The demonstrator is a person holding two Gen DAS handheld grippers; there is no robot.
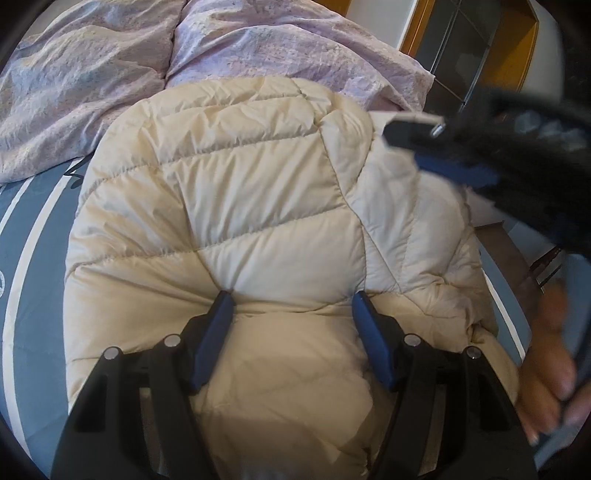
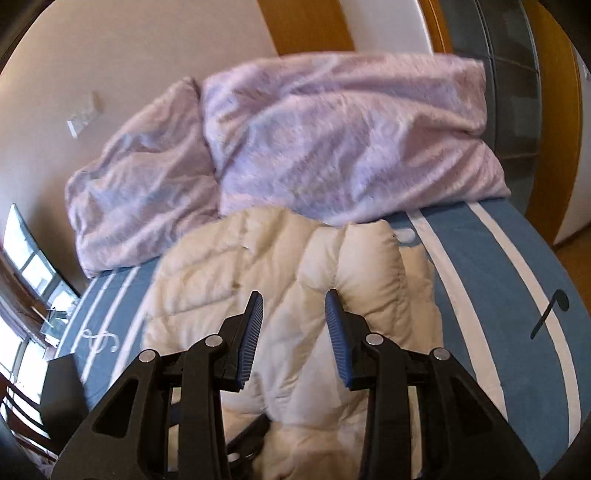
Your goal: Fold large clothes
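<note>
A cream quilted puffer jacket (image 1: pixel 236 206) lies folded in a bundle on the bed; it also shows in the right wrist view (image 2: pixel 295 280). My left gripper (image 1: pixel 291 301) is open, its blue pads pressing down into the jacket's near edge with fabric bulging between them. My right gripper (image 2: pixel 294 302) is open and empty, held above the jacket. In the left wrist view the right gripper (image 1: pixel 417 136) appears blurred at the upper right, above the jacket's right side, with the hand that holds it (image 1: pixel 550 362).
The bed has a blue sheet with white stripes (image 2: pixel 498 295) and music-note prints. A crumpled lilac duvet (image 2: pixel 332 140) is piled at the head of the bed, touching the jacket's far edge. A wall and wooden door frame (image 2: pixel 306 22) stand behind.
</note>
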